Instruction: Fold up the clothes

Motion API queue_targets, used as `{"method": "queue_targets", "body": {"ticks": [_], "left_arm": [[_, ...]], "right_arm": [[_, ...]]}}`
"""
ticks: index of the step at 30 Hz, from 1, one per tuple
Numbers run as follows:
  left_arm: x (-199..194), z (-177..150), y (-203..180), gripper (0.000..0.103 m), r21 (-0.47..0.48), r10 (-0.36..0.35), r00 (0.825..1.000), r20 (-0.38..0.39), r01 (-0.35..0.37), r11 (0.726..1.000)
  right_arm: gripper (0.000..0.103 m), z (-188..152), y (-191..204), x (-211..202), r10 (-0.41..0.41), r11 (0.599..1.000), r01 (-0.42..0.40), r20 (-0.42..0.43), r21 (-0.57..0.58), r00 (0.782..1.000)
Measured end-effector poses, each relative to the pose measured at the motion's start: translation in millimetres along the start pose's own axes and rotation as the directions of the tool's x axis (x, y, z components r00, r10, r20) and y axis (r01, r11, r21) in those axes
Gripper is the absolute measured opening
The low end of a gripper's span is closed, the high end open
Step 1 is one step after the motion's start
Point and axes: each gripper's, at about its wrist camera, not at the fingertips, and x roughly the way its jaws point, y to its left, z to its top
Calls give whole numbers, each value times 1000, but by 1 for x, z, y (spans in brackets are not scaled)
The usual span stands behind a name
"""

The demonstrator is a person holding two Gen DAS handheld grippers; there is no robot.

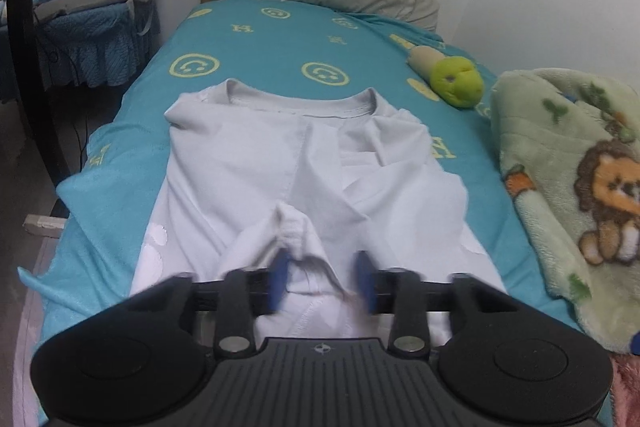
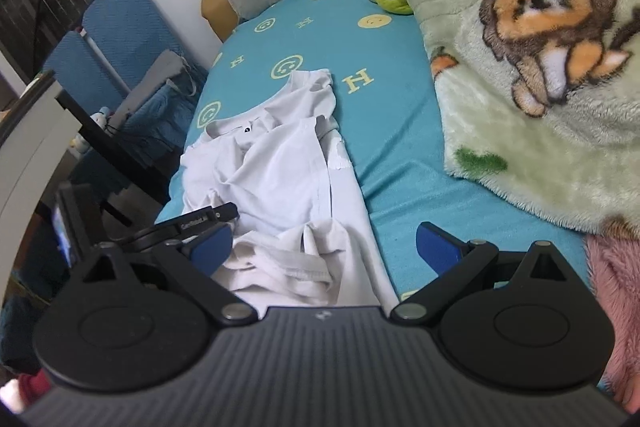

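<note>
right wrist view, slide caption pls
Open right claw above crumpled white cotton t-shirt on teal smiley-print bedsheet.

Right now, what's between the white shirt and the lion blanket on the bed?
Just bare teal bedsheet between the white shirt and the lion blanket, seen best in the right wrist view.

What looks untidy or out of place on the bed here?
The shirt is folded unevenly: its near hem is bunched into a ridge, and one sleeve lies crumpled near the collar. A green plush toy sits beside it.
</note>
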Motion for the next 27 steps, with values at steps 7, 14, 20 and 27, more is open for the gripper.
{"method": "queue_targets", "body": {"ticks": [7,14,20,27], "left_arm": [[-82,-7,-12,83,66,52,996,72,-57,996],[-157,-51,0,88,-127,28,999,-20,-30,991],[-143,-93,30,89,-404,-164,954,-250,51,913],[-102,-124,60,90,-665,-280,905,-320,-4,747]], "right_arm": [[100,-1,9,-12,-1,999,3,34,-46,999],[100,-8,18,-27,7,996,-1,58,-89,998],[100,-15,21,-39,-4,995,12,82,-97,997],[100,-22,20,-42,-27,996,34,85,-79,996]]}}
